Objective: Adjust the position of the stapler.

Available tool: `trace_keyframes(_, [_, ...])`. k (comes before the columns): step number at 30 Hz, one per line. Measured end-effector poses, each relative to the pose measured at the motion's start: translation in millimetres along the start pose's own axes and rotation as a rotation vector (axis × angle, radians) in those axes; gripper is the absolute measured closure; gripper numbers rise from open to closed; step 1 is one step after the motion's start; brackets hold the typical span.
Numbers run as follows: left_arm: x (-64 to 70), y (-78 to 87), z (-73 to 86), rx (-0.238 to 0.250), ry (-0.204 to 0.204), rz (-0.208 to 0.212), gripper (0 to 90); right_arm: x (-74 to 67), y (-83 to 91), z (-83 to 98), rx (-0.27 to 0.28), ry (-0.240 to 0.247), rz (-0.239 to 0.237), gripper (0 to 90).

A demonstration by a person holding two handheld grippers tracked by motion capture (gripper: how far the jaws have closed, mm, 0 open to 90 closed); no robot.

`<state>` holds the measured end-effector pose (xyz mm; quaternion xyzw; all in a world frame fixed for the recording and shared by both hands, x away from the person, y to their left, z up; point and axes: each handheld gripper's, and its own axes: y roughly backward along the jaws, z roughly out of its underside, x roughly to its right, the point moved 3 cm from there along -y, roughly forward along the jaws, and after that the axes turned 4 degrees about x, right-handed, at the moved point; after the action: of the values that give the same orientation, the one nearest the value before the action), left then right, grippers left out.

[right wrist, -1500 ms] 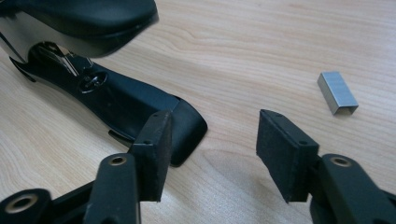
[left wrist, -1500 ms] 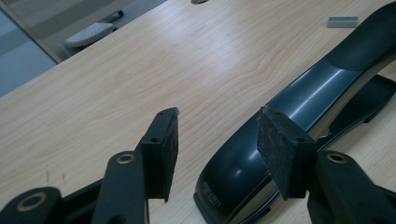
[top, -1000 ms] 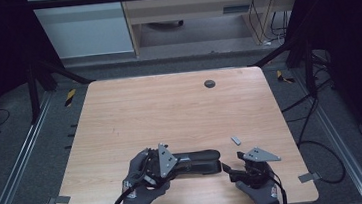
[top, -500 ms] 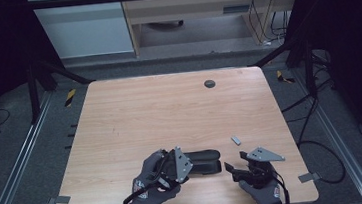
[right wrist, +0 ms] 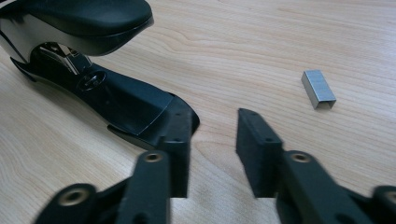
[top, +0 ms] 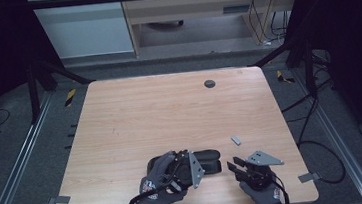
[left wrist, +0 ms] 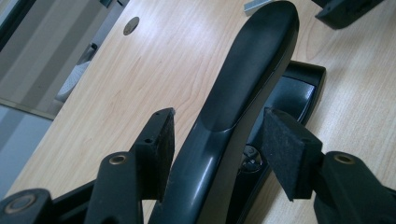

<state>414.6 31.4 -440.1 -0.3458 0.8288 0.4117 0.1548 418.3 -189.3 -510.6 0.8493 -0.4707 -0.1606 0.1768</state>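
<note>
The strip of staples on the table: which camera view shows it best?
The right gripper view shows the strip of staples best: near, sharp, lying apart from the stapler, its ribbed metal clear. In the high view it is a tiny grey bar beyond the right claw. The left gripper view catches one end at the top edge.

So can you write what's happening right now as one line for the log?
left tool: astride stapler top arm, pads not pressing | right tool: open, just closing, nothing between, by stapler base | staple strip: loose on table
</note>
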Motion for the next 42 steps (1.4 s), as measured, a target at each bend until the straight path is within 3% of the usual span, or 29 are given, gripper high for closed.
trace_keyframes(5, [4.5, -5.3, -5.1, -0.016, -0.037, -0.002, 43.9, -0.3, 0.6, 1.1, -0.010, 0.000, -0.005, 84.7])
trace_keyframes(8, [8.3, -8.8, -8.9, -0.018, -0.064, -0.006, 43.6, -0.5, 0.5, 1.1, -0.012, -0.003, -0.010, 89.1])
trace_keyframes(17, [15.1, -20.2, -12.8, -0.036, -0.113, -0.021, 43.0, -1.3, -0.7, 1.3, -0.015, -0.006, -0.019, 90.0])
trace_keyframes(18, [16.0, -23.4, -13.6, -0.050, -0.138, -0.026, 43.0, -1.4, -1.0, 1.1, -0.013, -0.008, -0.022, 90.0])
trace_keyframes(23, [17.8, -29.1, -14.8, -0.064, -0.168, -0.036, 44.9, -1.4, -2.3, 1.8, -0.016, -0.016, -0.021, 90.0])
trace_keyframes(24, [18.6, -31.1, -14.9, -0.090, -0.203, -0.042, 45.5, -1.6, -3.6, 2.3, -0.016, -0.015, -0.022, 90.0])
trace_keyframes(26, [19.7, -33.3, -15.6, -0.096, -0.221, -0.052, 46.1, -2.3, -4.9, 2.9, -0.020, -0.015, -0.022, 90.0])
trace_keyframes(31, [23.4, -37.6, -18.5, -0.092, -0.238, -0.068, 48.2, -4.9, -9.1, 3.6, -0.027, -0.018, -0.028, 90.0])
trace_keyframes(37, [27.8, -42.8, -22.7, -0.110, -0.292, -0.098, 50.1, -7.5, -16.8, 3.7, -0.025, -0.029, -0.040, 90.0])
trace_keyframes(42, [29.0, -44.5, -23.3, -0.116, -0.299, -0.104, 51.0, -11.2, -24.2, 3.5, -0.029, -0.031, -0.055, 90.0])
